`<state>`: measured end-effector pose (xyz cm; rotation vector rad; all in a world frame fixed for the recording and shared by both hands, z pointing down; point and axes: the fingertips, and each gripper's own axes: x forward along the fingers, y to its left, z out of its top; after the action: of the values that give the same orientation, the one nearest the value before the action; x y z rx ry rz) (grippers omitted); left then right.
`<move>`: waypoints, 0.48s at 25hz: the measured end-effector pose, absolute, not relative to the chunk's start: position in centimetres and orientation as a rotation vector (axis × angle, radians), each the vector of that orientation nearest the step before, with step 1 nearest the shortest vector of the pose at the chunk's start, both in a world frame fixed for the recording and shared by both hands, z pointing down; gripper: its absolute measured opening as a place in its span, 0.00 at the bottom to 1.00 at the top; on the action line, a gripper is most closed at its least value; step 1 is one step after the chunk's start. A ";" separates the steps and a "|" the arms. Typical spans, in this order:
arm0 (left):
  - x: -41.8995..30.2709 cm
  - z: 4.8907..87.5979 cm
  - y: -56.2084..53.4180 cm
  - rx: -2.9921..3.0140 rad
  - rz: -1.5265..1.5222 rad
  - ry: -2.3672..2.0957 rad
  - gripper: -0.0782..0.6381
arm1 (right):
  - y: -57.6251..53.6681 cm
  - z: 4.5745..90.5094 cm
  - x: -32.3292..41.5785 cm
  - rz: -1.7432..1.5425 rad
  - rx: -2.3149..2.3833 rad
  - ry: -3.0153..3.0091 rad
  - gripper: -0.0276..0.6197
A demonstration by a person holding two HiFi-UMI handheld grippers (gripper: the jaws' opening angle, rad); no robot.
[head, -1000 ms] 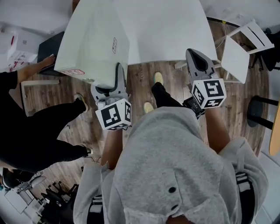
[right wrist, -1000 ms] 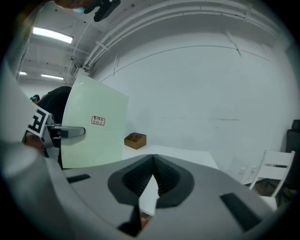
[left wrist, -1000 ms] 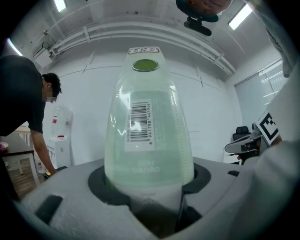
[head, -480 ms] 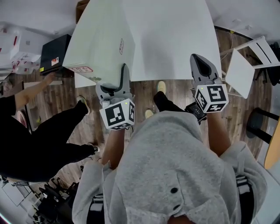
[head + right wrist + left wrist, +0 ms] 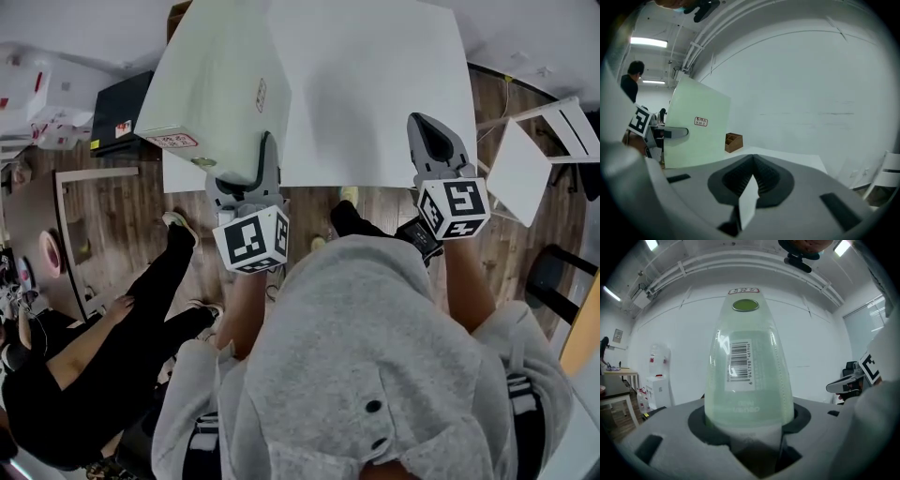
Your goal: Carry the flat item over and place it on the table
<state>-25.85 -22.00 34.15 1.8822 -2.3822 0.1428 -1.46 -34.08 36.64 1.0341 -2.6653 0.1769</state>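
Note:
A flat pale green box (image 5: 216,94) with a small red-edged label is held tilted above the left part of the white table (image 5: 375,94). My left gripper (image 5: 262,157) is shut on the box's near edge. In the left gripper view the box (image 5: 747,376) stands edge-on between the jaws and shows a barcode. My right gripper (image 5: 427,127) hovers at the table's near edge with its jaws shut. Its own view shows only a thin white sliver between the ribbed pads (image 5: 761,173), and the green box (image 5: 696,124) off to the left.
A brown wooden organizer (image 5: 733,141) stands at the table's far end. A person in black (image 5: 84,375) is at the lower left beside a small wooden table (image 5: 66,216). A black box (image 5: 117,112) lies on the floor to the left. White chairs (image 5: 553,141) stand on the right.
Both grippers and the green box have moved forward over the white table's near edge. The person in black has moved away toward the lower left.

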 end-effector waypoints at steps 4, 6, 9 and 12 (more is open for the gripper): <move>-26.1 34.4 -23.7 1.856 0.156 -2.393 0.50 | -36.1 36.9 -1.8 0.188 1.017 -2.677 0.07; -26.2 34.6 -24.5 1.842 0.172 -2.404 0.50 | -37.1 37.2 -1.8 0.199 1.005 -2.682 0.07; -26.5 34.4 -24.9 1.816 0.184 -2.434 0.50 | -37.9 37.0 -2.1 0.208 0.988 -2.697 0.08; -27.1 34.4 -25.2 1.795 0.175 -2.448 0.50 | -38.5 37.0 -2.7 0.213 0.963 -2.714 0.08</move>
<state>-27.06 -25.24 34.39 1.7951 -2.4483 0.1750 -2.70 -38.46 37.01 0.9634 -2.7139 0.2134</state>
